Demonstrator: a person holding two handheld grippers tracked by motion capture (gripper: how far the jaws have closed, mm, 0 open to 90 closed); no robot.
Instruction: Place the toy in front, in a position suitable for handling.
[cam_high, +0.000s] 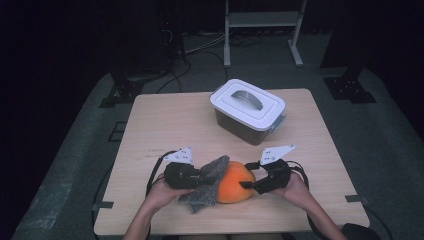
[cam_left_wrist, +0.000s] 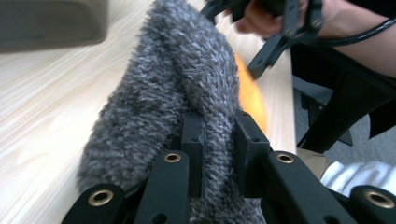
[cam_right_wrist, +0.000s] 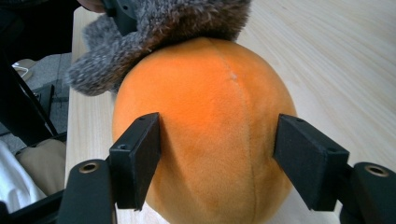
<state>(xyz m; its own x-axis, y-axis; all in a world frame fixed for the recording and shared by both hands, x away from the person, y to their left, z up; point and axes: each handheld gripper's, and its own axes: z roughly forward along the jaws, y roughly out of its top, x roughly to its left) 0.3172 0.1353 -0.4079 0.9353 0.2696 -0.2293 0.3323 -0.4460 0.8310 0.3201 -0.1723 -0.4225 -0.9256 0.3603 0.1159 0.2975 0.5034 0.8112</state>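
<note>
An orange plush ball (cam_high: 235, 182) lies near the table's front edge, with a grey fuzzy cloth (cam_high: 207, 182) draped against its left side. My left gripper (cam_high: 204, 176) is shut on the cloth (cam_left_wrist: 173, 79); in the left gripper view its pads pinch a fold of it, and the ball (cam_left_wrist: 250, 93) shows orange behind. My right gripper (cam_high: 247, 184) comes in from the right. In the right gripper view its jaws (cam_right_wrist: 217, 140) straddle the ball (cam_right_wrist: 210, 88) wide, both pads touching its sides. The cloth (cam_right_wrist: 154, 28) lies over the ball's top.
A grey lidded box (cam_high: 247, 110) with a white lid and handle stands at the back of the wooden table (cam_high: 165, 125), right of centre. Bare wood lies to its left and in front. Dark stands and a metal frame are on the floor beyond.
</note>
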